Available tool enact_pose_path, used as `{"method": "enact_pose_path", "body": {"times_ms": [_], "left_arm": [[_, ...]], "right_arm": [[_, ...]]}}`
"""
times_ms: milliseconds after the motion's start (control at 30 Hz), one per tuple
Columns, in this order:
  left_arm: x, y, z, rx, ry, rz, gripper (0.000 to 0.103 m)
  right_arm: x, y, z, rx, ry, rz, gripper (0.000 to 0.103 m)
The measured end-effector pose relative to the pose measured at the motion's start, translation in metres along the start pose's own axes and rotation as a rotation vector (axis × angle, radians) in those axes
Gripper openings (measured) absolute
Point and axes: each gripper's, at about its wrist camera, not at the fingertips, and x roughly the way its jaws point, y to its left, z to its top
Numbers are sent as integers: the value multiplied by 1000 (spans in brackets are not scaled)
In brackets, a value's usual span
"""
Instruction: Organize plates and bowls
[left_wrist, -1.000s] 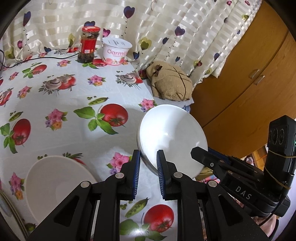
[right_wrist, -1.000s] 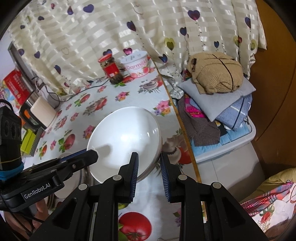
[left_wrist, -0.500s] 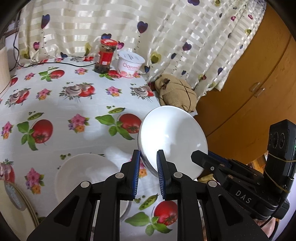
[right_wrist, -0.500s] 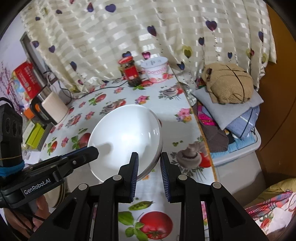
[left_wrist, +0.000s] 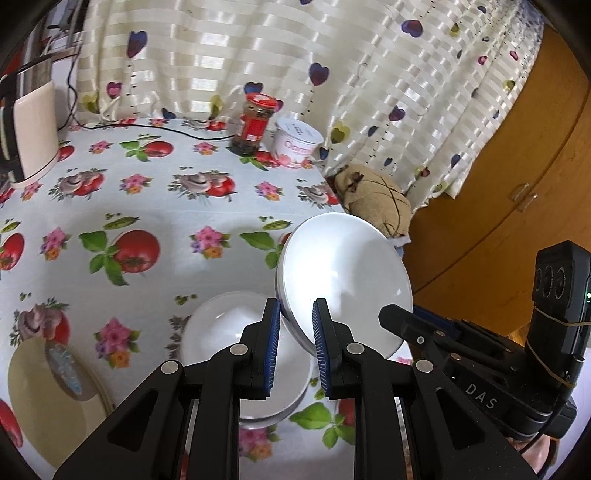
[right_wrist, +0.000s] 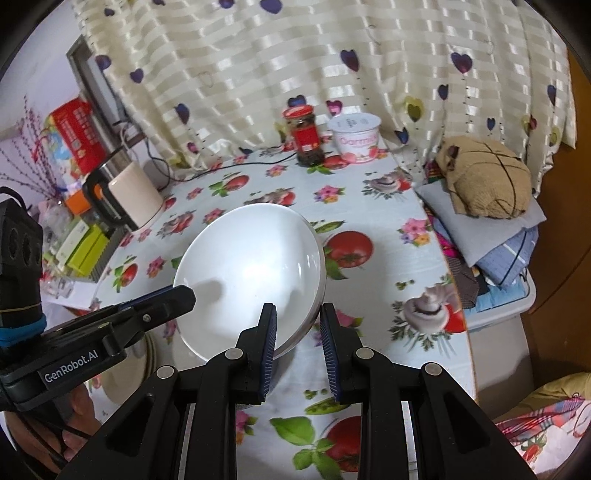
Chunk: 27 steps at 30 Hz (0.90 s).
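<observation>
A white bowl (left_wrist: 345, 277) hangs tilted above the flowered tablecloth, held by its rim from two sides. My left gripper (left_wrist: 296, 309) is shut on the rim's near left edge. My right gripper (right_wrist: 298, 313) is shut on the opposite edge of the same bowl (right_wrist: 251, 273). In the left wrist view one of the right gripper's fingers (left_wrist: 397, 321) lies across the bowl's inside. A second white bowl (left_wrist: 225, 332) sits on the table just below and left of the held one. A cream plate (left_wrist: 44, 398) lies at the lower left.
A red-lidded jar (left_wrist: 255, 125) and a yogurt tub (left_wrist: 297, 142) stand at the back by the curtain. A kettle (right_wrist: 129, 195) and its cable are back left. Folded clothes (right_wrist: 484, 184) sit off the table's right edge, beside a wooden cabinet (left_wrist: 517, 166).
Both grippers have carried the bowl leftward and slightly up over the table. The bowl on the table now lies just under the held one, and the cream plate has come into view.
</observation>
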Motion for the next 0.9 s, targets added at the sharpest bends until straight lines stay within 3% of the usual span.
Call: {"method": "enact_pose_path", "body": {"times_ms": [900], "left_arm": [[-10, 45, -32, -84, 42, 76, 19]], "right_arm": [[37, 41, -25, -57, 126, 68, 24]]}}
